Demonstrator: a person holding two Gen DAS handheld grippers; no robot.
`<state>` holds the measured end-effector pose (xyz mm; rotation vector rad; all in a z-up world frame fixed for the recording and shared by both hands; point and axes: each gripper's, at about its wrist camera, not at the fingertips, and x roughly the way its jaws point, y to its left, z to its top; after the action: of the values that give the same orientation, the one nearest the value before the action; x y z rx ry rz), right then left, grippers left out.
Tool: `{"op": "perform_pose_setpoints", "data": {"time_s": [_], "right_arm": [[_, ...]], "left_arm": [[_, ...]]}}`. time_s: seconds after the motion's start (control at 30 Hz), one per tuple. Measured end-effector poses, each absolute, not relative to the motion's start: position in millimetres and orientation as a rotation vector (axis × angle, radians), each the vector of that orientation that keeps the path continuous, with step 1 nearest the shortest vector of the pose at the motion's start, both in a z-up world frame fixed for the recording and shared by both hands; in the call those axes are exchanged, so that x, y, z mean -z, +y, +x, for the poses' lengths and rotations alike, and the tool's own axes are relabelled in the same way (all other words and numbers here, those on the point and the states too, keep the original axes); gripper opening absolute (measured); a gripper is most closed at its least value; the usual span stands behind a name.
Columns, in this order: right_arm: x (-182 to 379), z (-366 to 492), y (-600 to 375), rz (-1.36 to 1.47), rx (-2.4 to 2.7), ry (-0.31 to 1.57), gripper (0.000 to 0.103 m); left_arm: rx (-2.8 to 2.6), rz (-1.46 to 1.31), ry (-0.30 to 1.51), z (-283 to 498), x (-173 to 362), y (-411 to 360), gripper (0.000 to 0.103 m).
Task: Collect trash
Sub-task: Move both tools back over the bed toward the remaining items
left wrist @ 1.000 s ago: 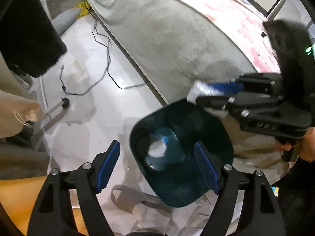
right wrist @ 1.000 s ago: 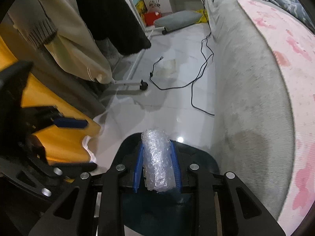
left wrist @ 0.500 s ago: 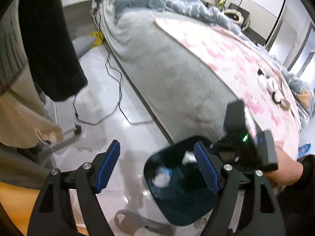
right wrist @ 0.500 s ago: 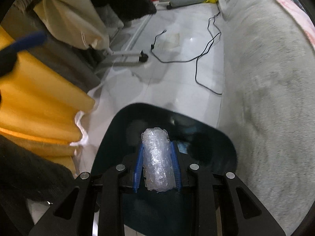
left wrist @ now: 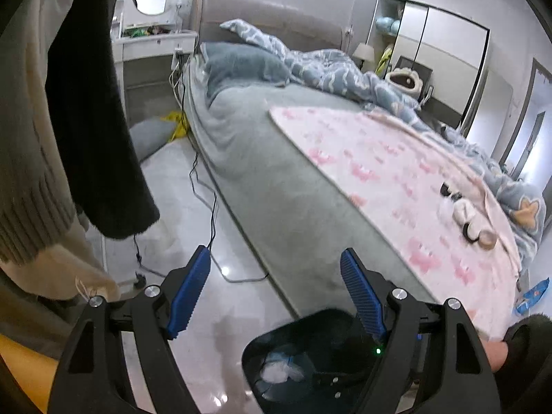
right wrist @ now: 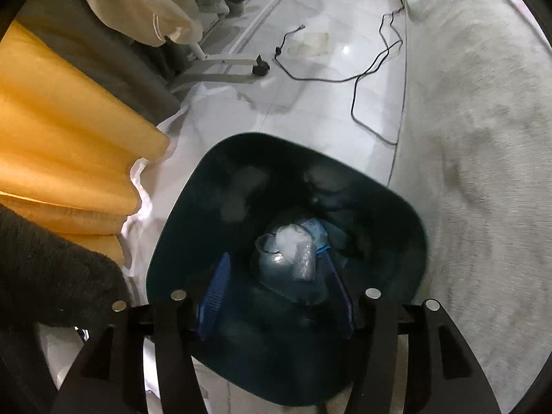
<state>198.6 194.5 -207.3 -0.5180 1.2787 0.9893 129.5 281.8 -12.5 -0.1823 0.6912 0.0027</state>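
Note:
A dark teal trash bin (right wrist: pixel 193 207) stands on the floor beside the bed. My right gripper (right wrist: pixel 276 296) is open right above its mouth. A roll of clear bubble wrap (right wrist: pixel 300 255) lies loose inside the bin on other trash, between my fingers and below them. In the left wrist view the bin (left wrist: pixel 255 348) sits at the bottom with white trash (left wrist: pixel 276 374) inside. My left gripper (left wrist: pixel 276 293) is open and empty, raised above the floor and facing the bed. A blue wrapper (left wrist: pixel 533 295) lies at the bed's right edge.
A grey bed (left wrist: pixel 276 179) with a pink blanket (left wrist: pixel 396 179) fills the right side. A black cable (right wrist: pixel 365 69) trails on the white tile floor. Hanging clothes (left wrist: pixel 96 120) and a yellow curtain (right wrist: pixel 62 131) stand on the left, with a rack base (right wrist: pixel 220 65).
My right gripper has opened and the bubble wrap has dropped into the bin. My left gripper has tilted up from the bin toward the bed.

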Motion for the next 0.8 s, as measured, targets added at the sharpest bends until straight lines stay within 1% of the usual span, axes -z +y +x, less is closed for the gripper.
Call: {"op": "perform_pose_setpoints", "data": {"time_s": [0.17, 0.23, 0.37, 0.43, 0.5, 0.57, 0.63, 0.7, 0.8], "right_arm": [[182.4, 203.4, 172.9, -0.442, -0.996, 1.224, 0.061], [174.3, 205.2, 166.3, -0.410, -1.001, 1.203, 0.062], [145.1, 209.7, 148.2, -0.320, -1.027, 1.112, 0.064], [124.7, 209.3, 139.1, -0.285, -1.043, 1.042, 0.065], [110.4, 209.9, 130.0, -0.252, -1.058, 0.995, 0.071], [94.8, 212.2, 117.2, -0.215, -1.054, 0.942, 0.072], [85.7, 216.8, 108.1, -0.163, -1.053, 0.938, 0.072], [71.4, 221.5, 91.2, -0.103, -1.044, 0.904, 0.074], [54.8, 225.5, 69.3, -0.121, -0.968, 0.818, 0.077]], "left_arm": [[0.008, -0.172, 0.630, 135.8, -5.6, 262.0, 0.081], [0.008, -0.163, 0.613, 138.6, -8.7, 252.8, 0.082], [0.013, -0.163, 0.596, 146.2, -12.8, 237.0, 0.082], [0.016, -0.161, 0.583, 148.9, -15.5, 231.1, 0.084], [0.023, -0.158, 0.572, 151.5, -18.4, 223.9, 0.088], [0.032, -0.152, 0.569, 155.7, -19.8, 214.7, 0.088], [0.035, -0.141, 0.567, 159.6, -20.9, 205.4, 0.089], [0.036, -0.136, 0.563, 163.5, -21.5, 197.7, 0.090], [0.040, -0.137, 0.555, 169.0, -22.4, 186.5, 0.091]]}}
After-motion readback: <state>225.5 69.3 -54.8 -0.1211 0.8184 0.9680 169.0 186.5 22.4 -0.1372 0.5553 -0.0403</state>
